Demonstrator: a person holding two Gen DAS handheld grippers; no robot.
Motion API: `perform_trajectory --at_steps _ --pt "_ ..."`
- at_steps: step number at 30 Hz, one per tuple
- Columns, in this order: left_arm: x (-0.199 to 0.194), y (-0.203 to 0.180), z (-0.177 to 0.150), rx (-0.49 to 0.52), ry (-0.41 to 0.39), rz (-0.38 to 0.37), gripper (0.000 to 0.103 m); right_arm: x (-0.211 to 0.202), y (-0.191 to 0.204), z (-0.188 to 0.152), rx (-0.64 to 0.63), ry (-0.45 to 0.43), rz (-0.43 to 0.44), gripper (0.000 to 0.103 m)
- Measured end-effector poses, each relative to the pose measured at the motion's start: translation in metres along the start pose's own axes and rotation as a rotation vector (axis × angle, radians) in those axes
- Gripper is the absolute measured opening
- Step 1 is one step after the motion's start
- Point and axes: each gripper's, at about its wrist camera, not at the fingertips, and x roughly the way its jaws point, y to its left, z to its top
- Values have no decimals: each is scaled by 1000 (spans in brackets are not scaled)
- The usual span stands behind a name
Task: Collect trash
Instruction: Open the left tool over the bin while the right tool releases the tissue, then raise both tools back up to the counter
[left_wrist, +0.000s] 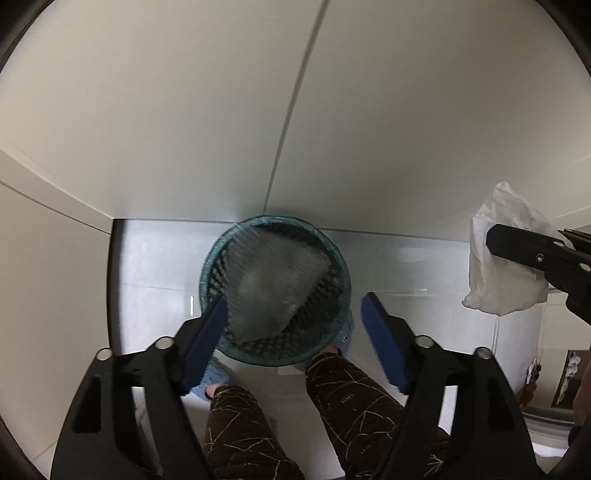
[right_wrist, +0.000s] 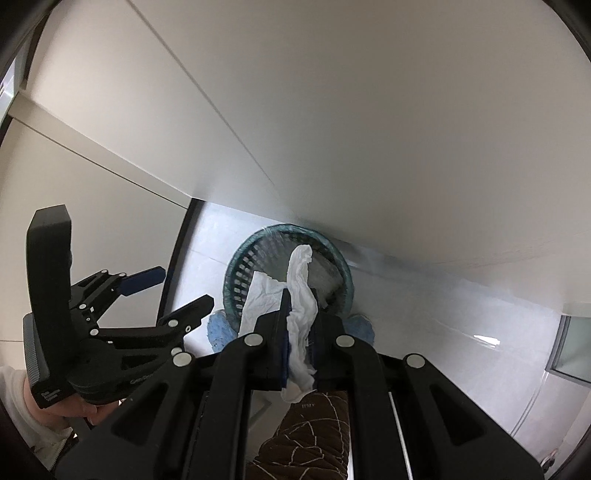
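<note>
A round teal mesh waste basket (left_wrist: 275, 291) stands on the floor against the wall; it also shows in the right wrist view (right_wrist: 258, 258). My left gripper (left_wrist: 295, 317) is open and empty, held above the basket's near rim. My right gripper (right_wrist: 297, 299) is shut on a crumpled white tissue (right_wrist: 301, 295) and holds it in the air above the basket. In the left wrist view the tissue (left_wrist: 498, 266) hangs at the far right, off to the side of the basket, clamped by the right gripper (left_wrist: 491, 240). The left gripper (right_wrist: 173, 288) shows at left in the right wrist view.
The person's legs in dark patterned trousers (left_wrist: 343, 398) and blue slippers (right_wrist: 221, 328) stand right at the basket. A white wall (left_wrist: 258, 110) rises behind it. The floor is pale tile (left_wrist: 155, 266). A dark door frame edge (right_wrist: 177, 266) runs at left.
</note>
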Motion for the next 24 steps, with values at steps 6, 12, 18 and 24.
perform_trajectory --at_steps 6,12,18,24 --pt "-16 22 -1 -56 -31 33 92 11 12 5 -2 -14 39 9" --pt "-32 42 2 -90 -48 75 97 34 24 7 -9 7 36 10" --pt "-39 52 0 -107 -50 86 97 36 27 5 -4 11 34 38" --pt "-44 59 1 -124 -59 79 97 31 29 4 1 16 19 55"
